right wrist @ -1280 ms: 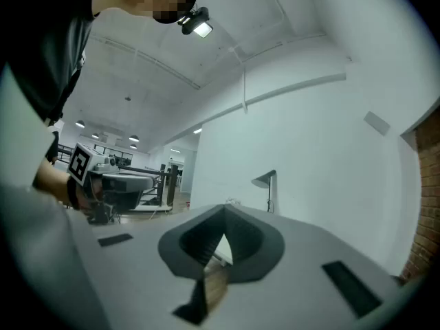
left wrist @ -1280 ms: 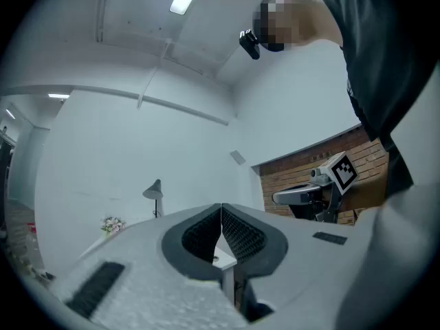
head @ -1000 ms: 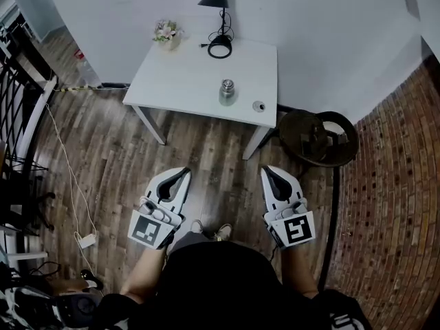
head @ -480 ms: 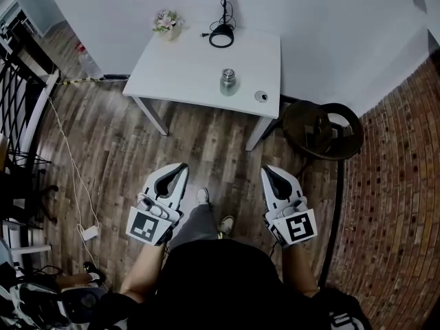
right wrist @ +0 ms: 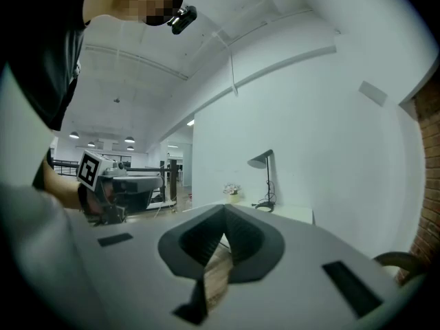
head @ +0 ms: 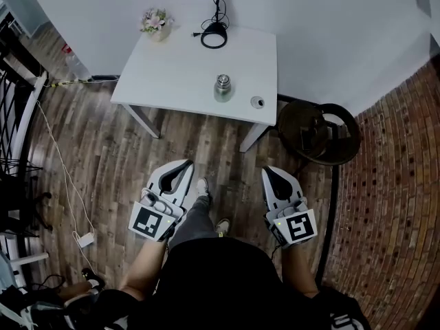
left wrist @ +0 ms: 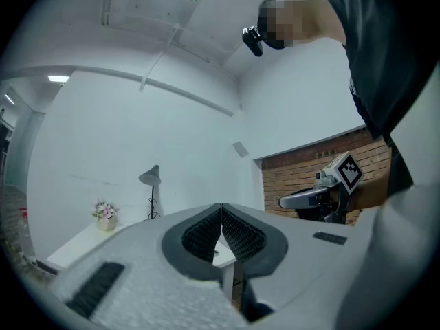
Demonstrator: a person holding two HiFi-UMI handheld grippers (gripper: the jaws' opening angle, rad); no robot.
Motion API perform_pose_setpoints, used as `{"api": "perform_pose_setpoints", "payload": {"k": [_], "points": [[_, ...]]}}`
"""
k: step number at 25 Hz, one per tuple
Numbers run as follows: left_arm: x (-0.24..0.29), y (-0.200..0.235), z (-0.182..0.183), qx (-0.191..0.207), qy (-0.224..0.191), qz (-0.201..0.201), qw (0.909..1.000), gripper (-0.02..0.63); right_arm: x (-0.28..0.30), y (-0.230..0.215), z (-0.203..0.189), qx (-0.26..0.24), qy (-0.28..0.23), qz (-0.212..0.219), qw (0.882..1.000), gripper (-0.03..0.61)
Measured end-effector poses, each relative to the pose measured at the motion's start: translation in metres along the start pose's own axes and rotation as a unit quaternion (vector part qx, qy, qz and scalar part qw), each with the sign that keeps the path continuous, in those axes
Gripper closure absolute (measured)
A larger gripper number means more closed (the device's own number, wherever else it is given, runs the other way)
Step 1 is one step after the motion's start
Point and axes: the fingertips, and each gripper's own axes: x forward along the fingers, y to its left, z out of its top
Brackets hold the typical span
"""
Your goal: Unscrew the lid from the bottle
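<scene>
The short silver metal bottle (head: pixel 222 88), its round lid (head: pixel 223 80) on, stands upright near the front edge of the white rectangular table (head: pixel 172 74), with a small pale round object (head: pixel 257 102) near it on the right and a black desk lamp (head: pixel 214 19) at the back. The white left gripper (head: pixel 185 165) and white right gripper (head: pixel 269 172) hang over the dark wooden floor (head: pixel 103 150), well apart from the table. Each has its black ribbed jaws pressed together with nothing between them.
</scene>
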Motion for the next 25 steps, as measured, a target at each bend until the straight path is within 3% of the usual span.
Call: {"api": "perform_pose_setpoints", "payload": {"k": [8,15,25], "points": [[0.049,0.078,-0.011,-0.026,0.004,0.001,0.9997,0.589,0.094,-0.020,0.009,-0.020,0.026,0.016,0.999,0.565],[0.088,0.149,-0.012,-0.032,-0.006,-0.023,0.9992,0.589,0.164,-0.037,0.038,-0.051,0.015,-0.031,0.998,0.565],[0.134,0.170,-0.035,-0.049,0.011,-0.074,0.9960,0.589,0.200,-0.051,0.037,-0.055,0.039,-0.060,0.996,0.565]]}}
